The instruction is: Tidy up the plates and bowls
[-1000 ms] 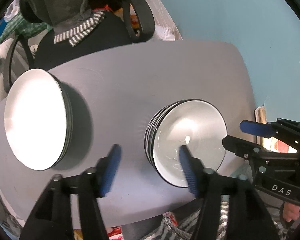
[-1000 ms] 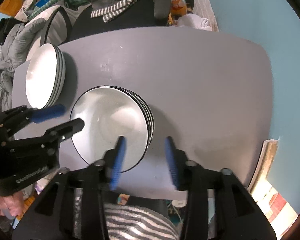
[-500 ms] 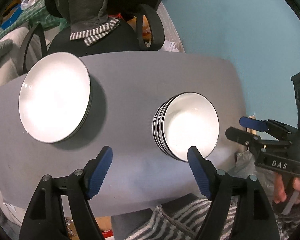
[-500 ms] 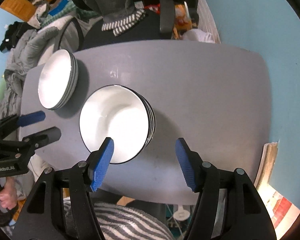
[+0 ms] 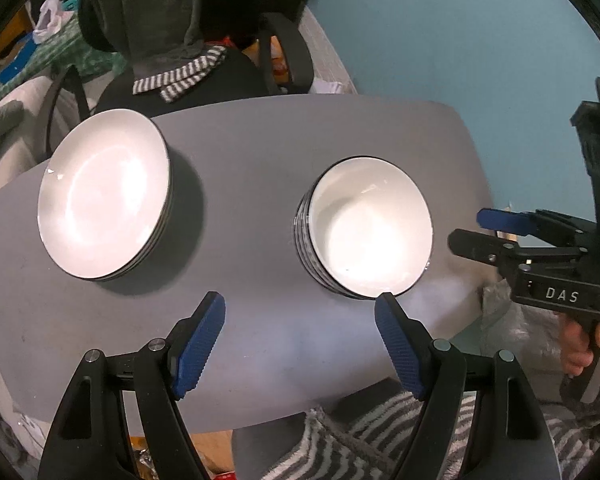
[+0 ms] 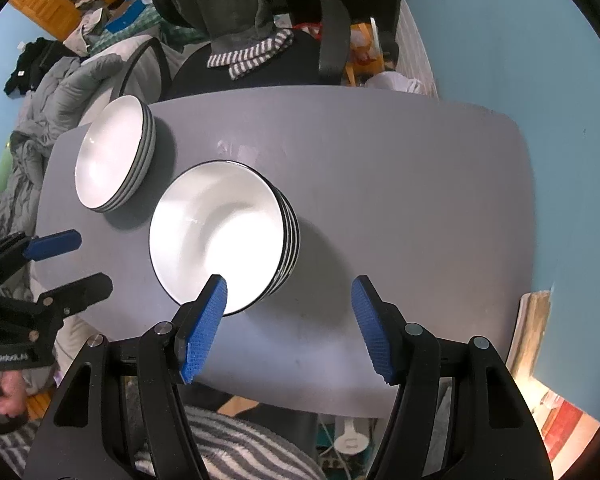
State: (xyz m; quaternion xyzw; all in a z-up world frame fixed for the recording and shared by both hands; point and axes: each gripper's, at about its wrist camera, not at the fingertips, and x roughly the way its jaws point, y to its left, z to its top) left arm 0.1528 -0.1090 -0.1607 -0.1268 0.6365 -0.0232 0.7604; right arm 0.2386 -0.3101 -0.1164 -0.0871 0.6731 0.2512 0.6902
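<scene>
Left gripper: you held it wide open, empty.
Right gripper: wide open, empty.
Plate stack: table left.
Bowl stack: near your edge.
Risk: a clipped rim could've toppled the bowls.

Your left claw, black-framed with blue ribbed pads, hangs with its two fingers spread wide and nothing between them. Your right claw, of the same black and blue build, is likewise parted wide and holds nothing. From the left wrist view, your right claw shows at the right edge, side-on, its two fingers pointing left with a gap between them, and your bare right hand grips its handle below. From the right wrist view, your left claw reaches in from the left edge, fingers apart, with your left hand curled around its grip low in the corner.
</scene>
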